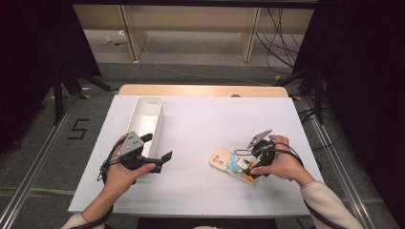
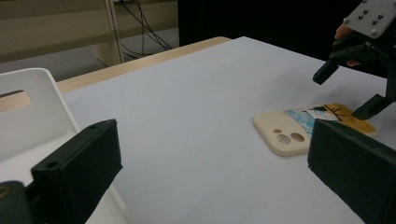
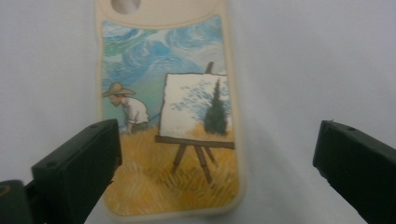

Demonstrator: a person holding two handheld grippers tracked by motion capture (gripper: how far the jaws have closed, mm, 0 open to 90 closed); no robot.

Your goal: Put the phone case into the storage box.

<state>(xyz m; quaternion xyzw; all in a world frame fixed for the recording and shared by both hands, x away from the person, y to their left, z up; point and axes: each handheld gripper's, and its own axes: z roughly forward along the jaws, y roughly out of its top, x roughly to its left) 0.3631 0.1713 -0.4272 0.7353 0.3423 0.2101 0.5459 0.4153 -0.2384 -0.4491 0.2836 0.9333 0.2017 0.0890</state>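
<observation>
A cream phone case (image 1: pixel 228 163) printed with a painter, an easel and a blue sky lies flat, print up, on the right half of the white table cover (image 1: pixel 200 124). My right gripper (image 1: pixel 243 162) hovers over the case's near end, open and holding nothing. In the right gripper view the case (image 3: pixel 177 116) lies just below the right gripper (image 3: pixel 217 140), nearer the left jaw. My left gripper (image 1: pixel 157 147) is open and empty beside the white bin (image 1: pixel 145 119). In the left gripper view, the left gripper (image 2: pixel 215 172) points across the table at the case (image 2: pixel 299 128) and the right gripper (image 2: pixel 343 93).
The long white bin (image 2: pixel 28 121) stands lengthwise on the left half of the table, its inside bare where it shows. A wooden table edge (image 1: pixel 200 90) runs along the back. Black stands and cables sit on the floor beyond.
</observation>
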